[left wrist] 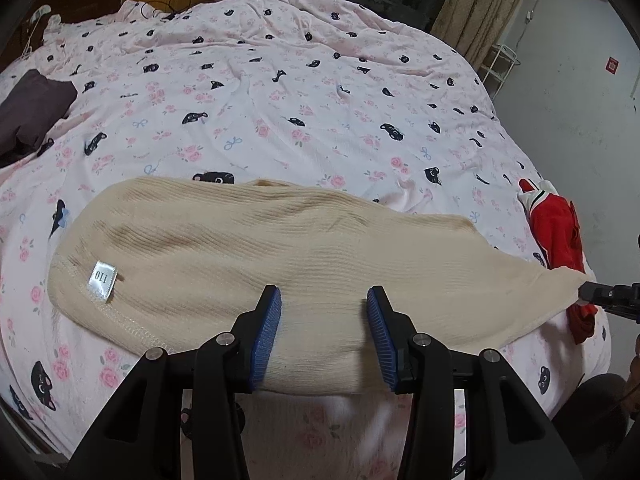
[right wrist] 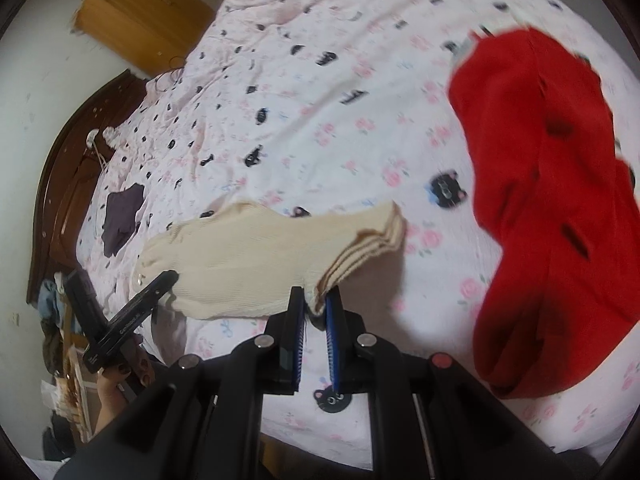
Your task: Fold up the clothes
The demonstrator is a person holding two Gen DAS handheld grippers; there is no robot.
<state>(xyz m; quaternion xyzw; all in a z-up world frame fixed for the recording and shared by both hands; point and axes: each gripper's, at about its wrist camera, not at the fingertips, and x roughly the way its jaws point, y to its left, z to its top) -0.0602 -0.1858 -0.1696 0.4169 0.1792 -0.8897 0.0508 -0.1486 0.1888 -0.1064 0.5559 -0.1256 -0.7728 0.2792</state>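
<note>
A cream ribbed knit garment (left wrist: 260,248) hangs stretched between both grippers just above the pink patterned bedspread (left wrist: 280,112). Its white size label (left wrist: 101,280) shows near the left end. My left gripper (left wrist: 323,296) is shut on a thick bunch of the knit, which fills the gap between the blue pads (left wrist: 269,328). In the right wrist view the left gripper (right wrist: 168,280) sits at the left end of the cream garment (right wrist: 248,256). My right gripper (right wrist: 316,300) is shut on the folded striped-looking edge. From the left wrist view the right gripper (left wrist: 588,290) pinches the far right tip.
A red garment (right wrist: 552,200) lies crumpled on the bed to the right, close to the right gripper. A dark purple garment (left wrist: 32,112) lies at the far left. A dark wooden headboard (right wrist: 60,184) and wooden cabinet (right wrist: 140,12) stand behind. A hand (right wrist: 116,380) holds the left gripper.
</note>
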